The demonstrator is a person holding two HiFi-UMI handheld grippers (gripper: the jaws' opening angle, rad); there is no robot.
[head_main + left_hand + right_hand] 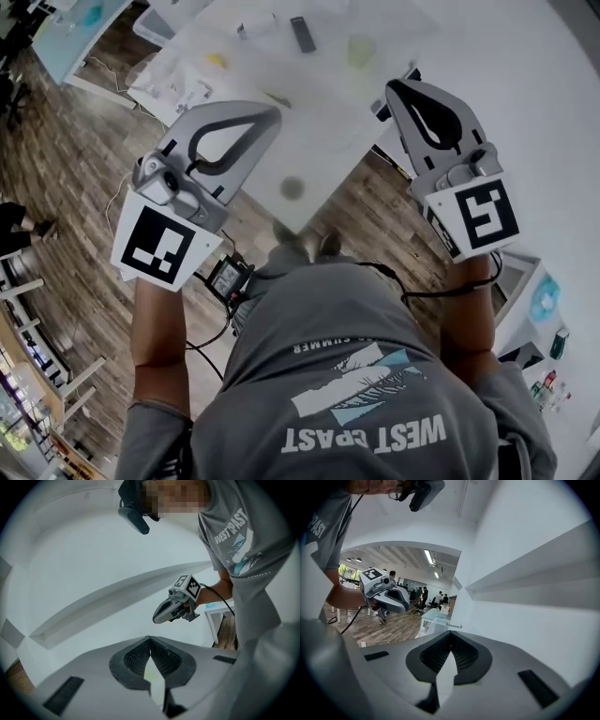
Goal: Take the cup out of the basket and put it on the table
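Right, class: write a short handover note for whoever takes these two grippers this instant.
Left gripper: shut, empty, held in the air clear of the table.
Right gripper: shut, empty, also raised.
Things: what looks like a pale green cup stands on the far side of the white table, near a dark remote. No basket can be made out.
Done: if that is the cup, it is already on the table.
Left: look for a basket and any other cup before moving.
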